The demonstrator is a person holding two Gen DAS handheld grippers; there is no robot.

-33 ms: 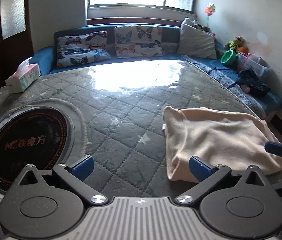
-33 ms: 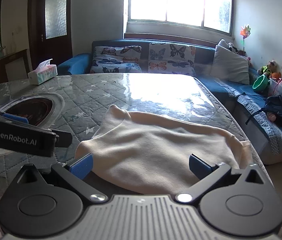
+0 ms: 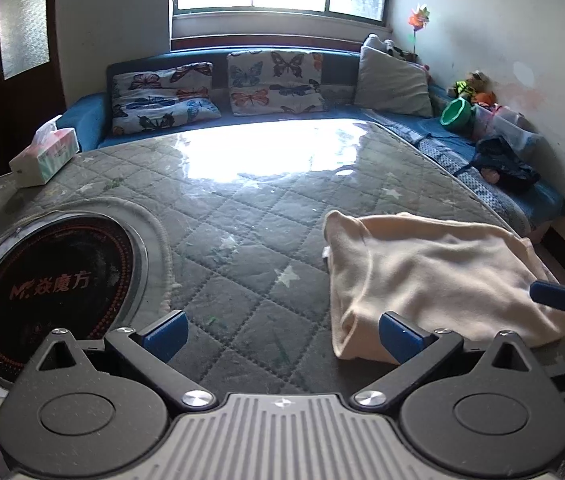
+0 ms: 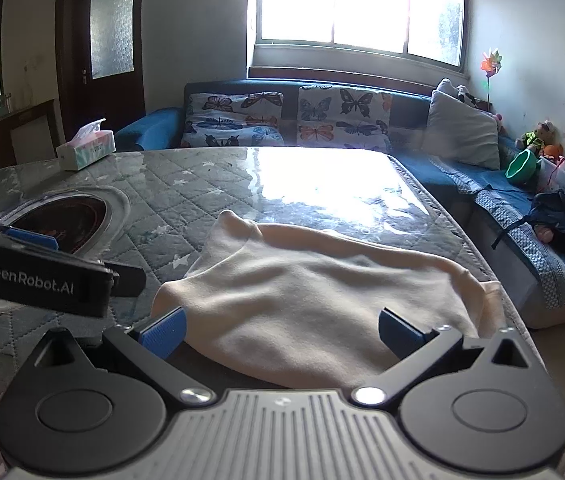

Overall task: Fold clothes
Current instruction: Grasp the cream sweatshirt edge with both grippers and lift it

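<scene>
A cream garment (image 3: 434, 276) lies folded into a rough rectangle on the quilted table top, near the right edge. It also shows in the right wrist view (image 4: 314, 296), straight ahead of that gripper. My left gripper (image 3: 282, 334) is open and empty, low over the table, to the left of the garment's near left corner. My right gripper (image 4: 280, 334) is open and empty, just in front of the garment's near edge. One blue fingertip (image 3: 558, 298) of the right gripper shows at the far right of the left wrist view.
A round black cooktop (image 3: 54, 280) is set into the table at the left. A tissue box (image 3: 44, 156) stands at the far left corner. A blue sofa (image 3: 242, 96) with cushions runs along the far and right sides. The table's right edge (image 4: 494, 280) drops off beside the garment.
</scene>
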